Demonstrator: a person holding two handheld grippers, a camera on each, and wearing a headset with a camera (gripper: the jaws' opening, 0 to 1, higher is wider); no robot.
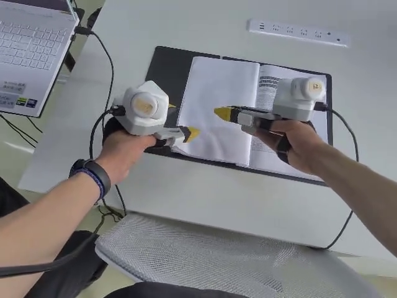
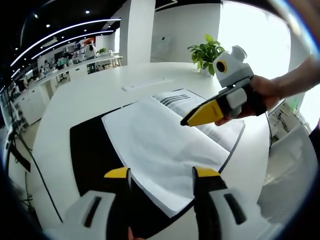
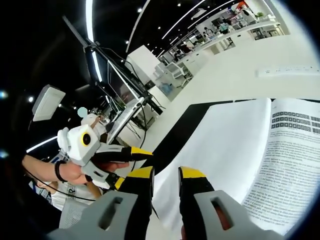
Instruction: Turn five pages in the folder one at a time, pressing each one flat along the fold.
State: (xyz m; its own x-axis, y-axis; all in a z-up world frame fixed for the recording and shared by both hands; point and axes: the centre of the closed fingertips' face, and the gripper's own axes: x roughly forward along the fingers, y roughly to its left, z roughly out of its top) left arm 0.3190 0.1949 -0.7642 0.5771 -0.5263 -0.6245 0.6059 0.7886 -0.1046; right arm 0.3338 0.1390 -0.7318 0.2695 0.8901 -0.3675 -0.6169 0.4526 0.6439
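Left tool [image 1: 189,133] and right tool [image 1: 224,113] are pointing toward each other over the open folder [image 1: 164,68] lying on the worktop [image 1: 186,25].

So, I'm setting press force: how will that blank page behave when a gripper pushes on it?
Probably floppy: the blank page is a thin sheet and seems to curve near the fold. Likely light, so a push from the right gripper might crease it. It joins the folder at the fold, so it should hinge there rather than slide off.

The folder [image 1: 166,71] cover is seen as matt black, the pages [image 1: 217,105] as matt white paper, the table [image 1: 205,189] as smooth white.
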